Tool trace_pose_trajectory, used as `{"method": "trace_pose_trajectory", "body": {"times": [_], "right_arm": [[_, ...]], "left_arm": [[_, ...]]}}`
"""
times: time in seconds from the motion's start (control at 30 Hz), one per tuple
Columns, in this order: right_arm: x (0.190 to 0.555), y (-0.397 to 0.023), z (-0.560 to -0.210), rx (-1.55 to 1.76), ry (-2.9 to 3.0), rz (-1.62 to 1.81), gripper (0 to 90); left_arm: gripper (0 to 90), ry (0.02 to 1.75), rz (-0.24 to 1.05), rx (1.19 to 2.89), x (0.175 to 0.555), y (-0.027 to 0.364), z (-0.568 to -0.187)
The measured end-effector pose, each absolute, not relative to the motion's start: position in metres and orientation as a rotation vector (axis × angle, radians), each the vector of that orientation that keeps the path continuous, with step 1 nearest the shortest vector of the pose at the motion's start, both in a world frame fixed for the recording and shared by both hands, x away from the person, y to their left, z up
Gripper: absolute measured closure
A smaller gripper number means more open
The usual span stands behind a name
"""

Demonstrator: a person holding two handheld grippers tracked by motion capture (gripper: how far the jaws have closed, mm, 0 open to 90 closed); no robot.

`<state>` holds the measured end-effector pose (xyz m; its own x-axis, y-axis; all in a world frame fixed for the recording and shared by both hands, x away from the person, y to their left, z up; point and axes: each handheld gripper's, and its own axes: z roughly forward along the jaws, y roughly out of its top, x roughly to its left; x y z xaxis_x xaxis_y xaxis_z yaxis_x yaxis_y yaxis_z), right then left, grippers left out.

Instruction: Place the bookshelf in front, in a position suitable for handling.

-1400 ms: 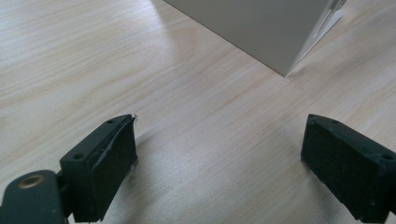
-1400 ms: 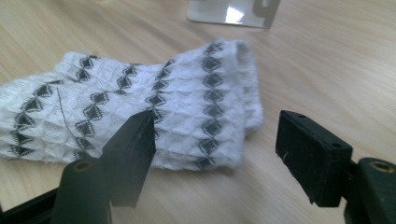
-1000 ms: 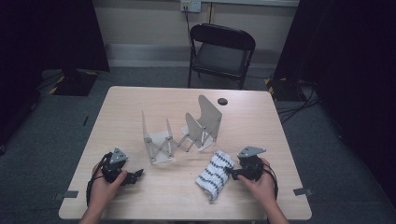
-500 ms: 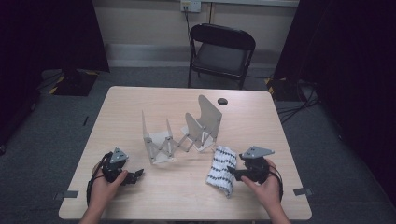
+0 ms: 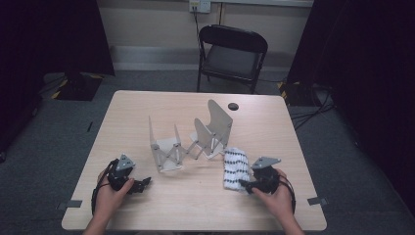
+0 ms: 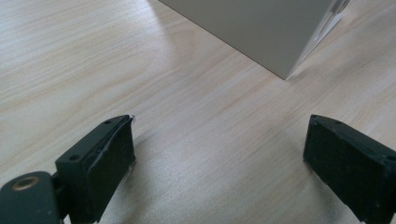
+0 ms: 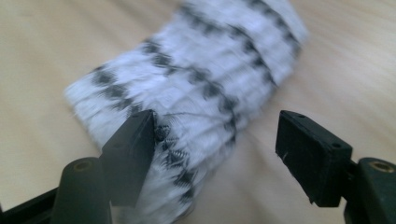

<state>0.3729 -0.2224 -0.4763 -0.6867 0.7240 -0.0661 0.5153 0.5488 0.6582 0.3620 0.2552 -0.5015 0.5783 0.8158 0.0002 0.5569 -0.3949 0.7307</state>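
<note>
Folded striped cloth (image 5: 235, 168) lies on the table (image 5: 274, 127) just right of the accordion rack (image 5: 191, 139). Right gripper (image 7: 215, 154) jaws apart, cloth corner between them, not pinched; centre deeper on the fold before squeezing. Left gripper (image 6: 219, 158) spread, empty, parked

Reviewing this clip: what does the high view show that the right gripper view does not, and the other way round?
High view alone: the folding rack standing mid-table, the left gripper resting on the table, a black chair beyond the far edge, and a small dark disc.

Right gripper view alone: a close look at the right gripper, jaws apart, one pad lying over the cloth's edge.

Both: the folded black-and-white patterned cloth on the pale wood tabletop.
</note>
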Motion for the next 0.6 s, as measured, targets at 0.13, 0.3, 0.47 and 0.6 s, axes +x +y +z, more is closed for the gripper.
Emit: {"method": "trace_pose_trajectory", "body": {"times": [0.13,0.3,0.47,0.6], "right_arm": [[0.397,-0.246,-0.470,1.142,2.358,0.791,29.3],[0.398,-0.249,-0.460,1.170,2.292,0.879,30.6],[0.389,-0.227,-0.469,1.143,2.327,0.921,33.7],[0.387,-0.215,-0.478,1.106,2.332,0.887,36.6]], "left_arm": [[8.1,1.083,0.468,2.109,0.363,0.255,-0.502],[7.5,1.079,0.470,2.112,0.364,0.255,-0.502],[7.5,1.080,0.471,2.112,0.364,0.255,-0.502],[7.5,1.079,0.471,2.112,0.364,0.255,-0.502]]}}
